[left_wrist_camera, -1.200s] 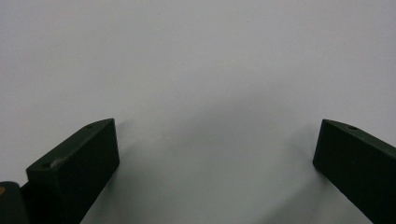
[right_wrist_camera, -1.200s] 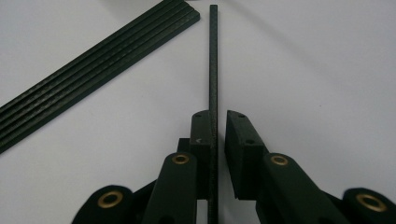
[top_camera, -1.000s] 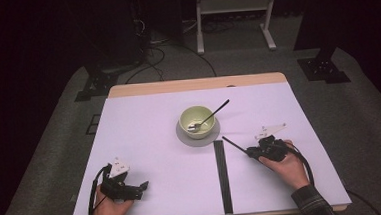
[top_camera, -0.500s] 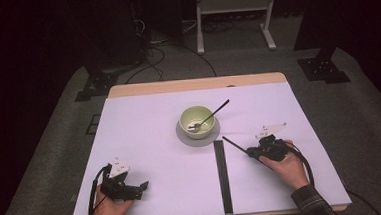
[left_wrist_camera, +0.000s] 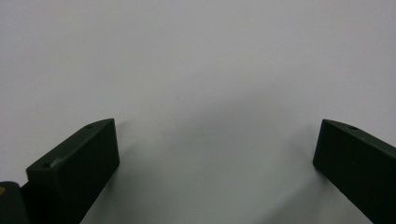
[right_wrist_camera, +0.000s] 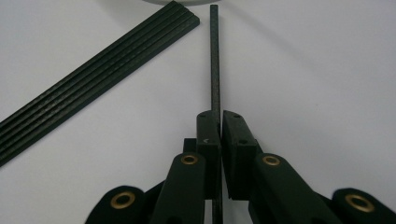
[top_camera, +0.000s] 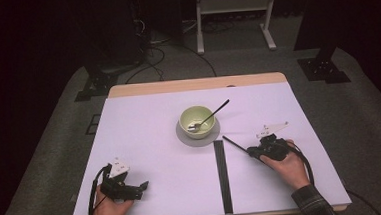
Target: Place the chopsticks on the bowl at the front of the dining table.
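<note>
Right tool point(top_camera: 255, 151) pinches a thin black rod point(right_wrist_camera: 215, 60), jaws pressed together on it near its lower part; the rod's free end points toward the grey plate point(top_camera: 185, 137) under the pale green bowl point(top_camera: 196, 118). Compared with a second ago, almost nothing has shifted: the rod sits at the same slant, right of the counter's centre, and the right hand point(top_camera: 288, 167) holds its place. Judgement: the grasp looks settled and the lift or carry has not begun. Flat bundle of black strips point(top_camera: 222, 171) lies just beside, running from the plate toward the near edge; rod and bundle appear apart. Spoon point(top_camera: 210, 116) rests in the bowl, handle over the rim toward the far right corner. Left tool point(top_camera: 142, 185) rests near the near left corner, jaws spread wide over bare surface point(left_wrist_camera: 196, 70), holding nothing. Counter point(top_camera: 139, 125) is white and matte, with a wood strip along the far edge. Room is dark: grey carpet, cables, a white frame stand point(top_camera: 232, 4) behind.
</note>
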Tool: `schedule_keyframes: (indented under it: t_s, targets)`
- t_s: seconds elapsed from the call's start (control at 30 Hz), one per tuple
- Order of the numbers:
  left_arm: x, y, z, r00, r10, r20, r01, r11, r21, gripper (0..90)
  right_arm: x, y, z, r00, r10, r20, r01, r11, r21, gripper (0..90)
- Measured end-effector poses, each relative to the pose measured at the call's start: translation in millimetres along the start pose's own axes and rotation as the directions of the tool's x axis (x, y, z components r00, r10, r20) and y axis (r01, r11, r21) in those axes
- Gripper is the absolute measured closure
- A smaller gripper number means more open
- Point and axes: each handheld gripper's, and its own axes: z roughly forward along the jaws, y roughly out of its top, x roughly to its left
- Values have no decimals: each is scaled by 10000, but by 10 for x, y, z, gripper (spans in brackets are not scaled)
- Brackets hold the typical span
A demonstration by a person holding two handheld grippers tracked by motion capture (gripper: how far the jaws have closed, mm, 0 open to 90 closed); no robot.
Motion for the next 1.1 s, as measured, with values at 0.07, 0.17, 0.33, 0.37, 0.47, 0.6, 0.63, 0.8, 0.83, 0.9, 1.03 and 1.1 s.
schedule_keyframes:
  t_s: [0.07, 0.17, 0.33, 0.37, 0.47, 0.6, 0.63, 0.8, 0.83, 0.9, 1.03, 1.1]
  targets:
    - [0, 0, 0, 10000, 0, -2, 0, 10000, -1, 0, 5, 6, -8, 10000, 9, -11, -9, 10000, -31, 855]
    - [0, 0, 0, 10000, 2, -2, -2, 10000, 0, 0, 16, 19, -25, 10000, -17, -25, 17, 10000, -79, 855]
    - [0, 0, 0, 10000, 3, -2, -3, 10000, 5, 0, 39, 47, -52, 9999, -86, -69, 85, 9999, -113, 855]
    - [0, 0, 0, 10000, 3, -2, -3, 10000, 5, 0, 46, 54, -58, 9999, -120, -49, 120, 9999, -111, 855]
    - [0, 0, 0, 10000, 1, -1, -1, 10000, 3, 0, 64, 81, -77, 9999, -131, -68, 130, 9998, -144, 855]
    - [0, 0, 0, 10000, 3, -1, -3, 10000, 4, 0, 79, 105, -111, 9998, -132, -123, 130, 9997, -216, 855]
    - [0, 0, 0, 10000, -2, -1, 2, 10000, 2, 0, 81, 111, -119, 9998, -125, -148, 122, 9996, -251, 855]
    - [-1, 0, 1, 10000, -19, -3, 19, 10000, -13, 0, 88, 151, -162, 9997, -94, -215, 86, 9994, -342, 855]
    - [-1, 0, 1, 10000, -16, -4, 16, 10000, -13, 0, 87, 157, -166, 9997, -105, -206, 98, 9993, -357, 855]
    - [-1, 0, 2, 10000, -20, -3, 20, 10000, -15, 0, 92, 181, -179, 9997, -76, -241, 66, 9991, -429, 855]
    - [-1, 0, 2, 10000, -24, -1, 24, 10000, -18, 0, 106, 219, -197, 9995, -123, -283, 109, 9986, -515, 855]
    - [-1, 0, 1, 10000, -18, -2, 18, 10000, -15, 0, 115, 232, -203, 9994, -97, -335, 79, 9986, -530, 855]
